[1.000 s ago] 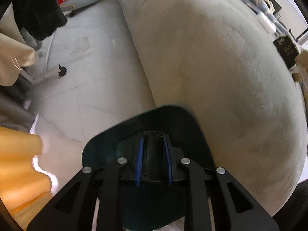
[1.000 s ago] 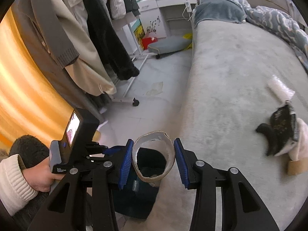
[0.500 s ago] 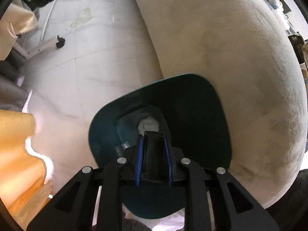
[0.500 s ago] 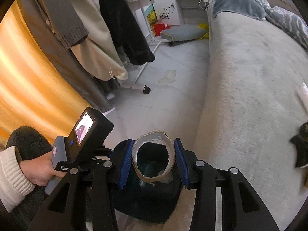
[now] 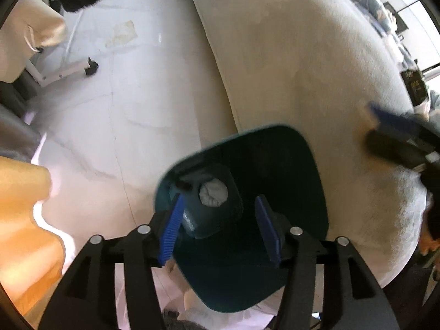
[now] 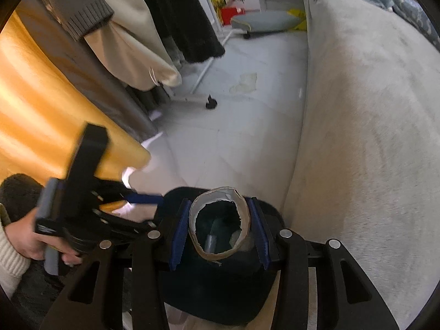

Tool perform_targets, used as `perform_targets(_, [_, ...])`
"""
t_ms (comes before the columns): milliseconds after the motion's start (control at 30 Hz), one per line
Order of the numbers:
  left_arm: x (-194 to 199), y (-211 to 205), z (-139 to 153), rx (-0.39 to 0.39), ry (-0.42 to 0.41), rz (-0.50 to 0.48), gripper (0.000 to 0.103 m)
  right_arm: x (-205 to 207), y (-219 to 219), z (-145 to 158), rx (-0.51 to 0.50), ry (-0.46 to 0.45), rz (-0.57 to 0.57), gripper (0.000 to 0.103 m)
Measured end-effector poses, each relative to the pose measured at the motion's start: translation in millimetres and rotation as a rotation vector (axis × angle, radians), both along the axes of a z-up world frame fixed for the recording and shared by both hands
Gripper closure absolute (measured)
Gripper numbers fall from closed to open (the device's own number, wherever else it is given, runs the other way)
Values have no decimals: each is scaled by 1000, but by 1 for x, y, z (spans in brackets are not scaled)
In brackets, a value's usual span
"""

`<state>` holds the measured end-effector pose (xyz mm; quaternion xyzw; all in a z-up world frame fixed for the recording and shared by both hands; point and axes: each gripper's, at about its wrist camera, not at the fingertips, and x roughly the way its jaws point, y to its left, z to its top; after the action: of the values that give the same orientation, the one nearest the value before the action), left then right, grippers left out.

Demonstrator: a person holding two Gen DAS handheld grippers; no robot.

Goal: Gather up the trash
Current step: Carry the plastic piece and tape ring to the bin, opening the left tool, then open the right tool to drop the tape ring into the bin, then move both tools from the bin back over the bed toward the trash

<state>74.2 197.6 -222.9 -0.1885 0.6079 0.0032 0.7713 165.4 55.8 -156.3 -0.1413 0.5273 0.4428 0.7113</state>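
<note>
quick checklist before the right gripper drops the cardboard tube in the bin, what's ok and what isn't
1. Cardboard tube clamped between the right gripper pads: ok.
2. Tube lined up over the dark teal bin: ok, the bin's inside shows through it.
3. Left gripper let go: ok, its jaws have just been opening, nothing between them.
4. Crumpled paper already lying in the bin: ok.
5. Left gripper out of the drop path: not ok, it hangs over the bin mouth.
6. Room left in the bin: cannot tell.
</note>
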Motion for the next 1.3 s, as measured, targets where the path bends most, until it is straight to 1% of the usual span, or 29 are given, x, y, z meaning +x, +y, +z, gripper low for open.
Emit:
perform_targets(100, [-2,5,16,35,-56,12,46,-2,6,-15,-39,20,11,59])
perform_targets(200, [-3,4,34,65,-131,4,46,-4,12,-28,-64,43,19,59])
perform_targets(300, [-5,10,47,71,-183,29,48,-6,17,-40,-93,55,30,59])
perform_targets(367, [-5,17,53,83,-214,63,49,-8,19,-47,-112,65,36,59])
perform_targets(433, [-5,23,57,89,-229,91,56,-9,21,-53,-121,75,38,59])
perform_targets(533, [-8,29,67,101,-256,120,60,-10,23,-60,-141,84,44,59])
perform_targets(633, [-10,19,84,147,-297,98,61,-15,23,-65,-166,89,62,59])
perform_targets(833, [-23,6,114,154,-389,79,62,-26,16,-71,-212,113,110,57])
perform_targets(933, [-31,-7,131,182,-437,60,62,-35,13,-71,-246,98,145,56])
perform_targets(1000, [-38,-15,142,194,-473,59,62,-39,9,-65,-240,96,150,51])
perform_targets(1067, [-44,-22,153,211,-512,58,61,-41,6,-57,-221,90,150,45])
perform_targets(1133, [-49,-27,162,231,-540,52,60,-42,6,-51,-205,77,153,42])
perform_targets(1167, [-51,-31,171,237,-569,45,60,-44,7,-48,-196,69,157,42])
perform_targets(1300, [-56,-45,196,252,-639,24,54,-47,0,-33,-146,40,166,41])
